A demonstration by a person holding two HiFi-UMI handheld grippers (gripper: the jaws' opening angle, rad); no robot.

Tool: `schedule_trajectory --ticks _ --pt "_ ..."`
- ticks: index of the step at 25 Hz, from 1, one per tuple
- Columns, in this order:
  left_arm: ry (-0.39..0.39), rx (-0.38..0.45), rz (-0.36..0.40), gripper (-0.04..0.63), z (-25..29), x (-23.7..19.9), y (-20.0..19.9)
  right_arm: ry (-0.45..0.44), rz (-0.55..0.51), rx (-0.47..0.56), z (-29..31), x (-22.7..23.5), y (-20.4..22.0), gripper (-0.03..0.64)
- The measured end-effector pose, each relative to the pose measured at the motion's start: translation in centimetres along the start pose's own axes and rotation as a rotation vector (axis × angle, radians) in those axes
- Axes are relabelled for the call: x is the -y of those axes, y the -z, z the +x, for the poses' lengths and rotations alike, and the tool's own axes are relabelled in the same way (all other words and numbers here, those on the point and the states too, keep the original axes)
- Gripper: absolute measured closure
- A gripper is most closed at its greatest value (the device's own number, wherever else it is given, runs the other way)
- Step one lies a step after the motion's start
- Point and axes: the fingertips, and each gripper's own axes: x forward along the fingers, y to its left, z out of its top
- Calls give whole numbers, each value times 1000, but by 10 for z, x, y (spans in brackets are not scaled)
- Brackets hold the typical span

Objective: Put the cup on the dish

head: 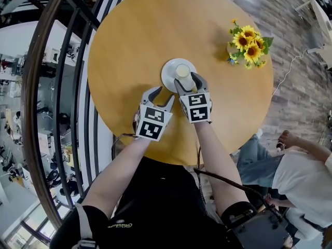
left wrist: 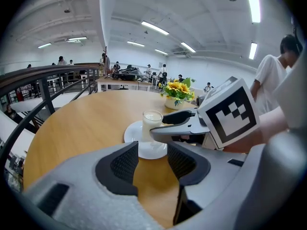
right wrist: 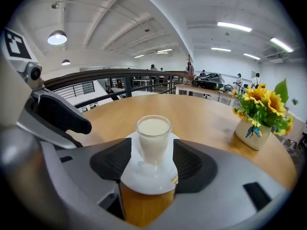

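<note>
A small glass cup filled with a white drink stands upright on the white dish near the middle of the round wooden table. My right gripper is open, with its jaws on either side of the cup's near side and over the dish's near rim. In the right gripper view the cup sits between the dark pads, with a little of the dish showing on each side. My left gripper hangs open and empty just to the left, short of the dish.
A vase of sunflowers stands at the table's right side. A dark metal railing curves past the table on the left. A seated person is at the lower right, off the table.
</note>
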Motion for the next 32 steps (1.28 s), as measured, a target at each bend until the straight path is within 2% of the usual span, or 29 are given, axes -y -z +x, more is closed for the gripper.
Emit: schedule_trajectory --ticks 15,22,32 --pt "-11 100 80 414 -42 25 -63 8 34 138 -91 -5 -53 374" --pt "-13 175 134 414 -63 37 -104 26 45 247 -137 -4 -96 416" --pt "-19 302 152 416 -99 61 -135 41 45 326 -191 -4 -112 497"
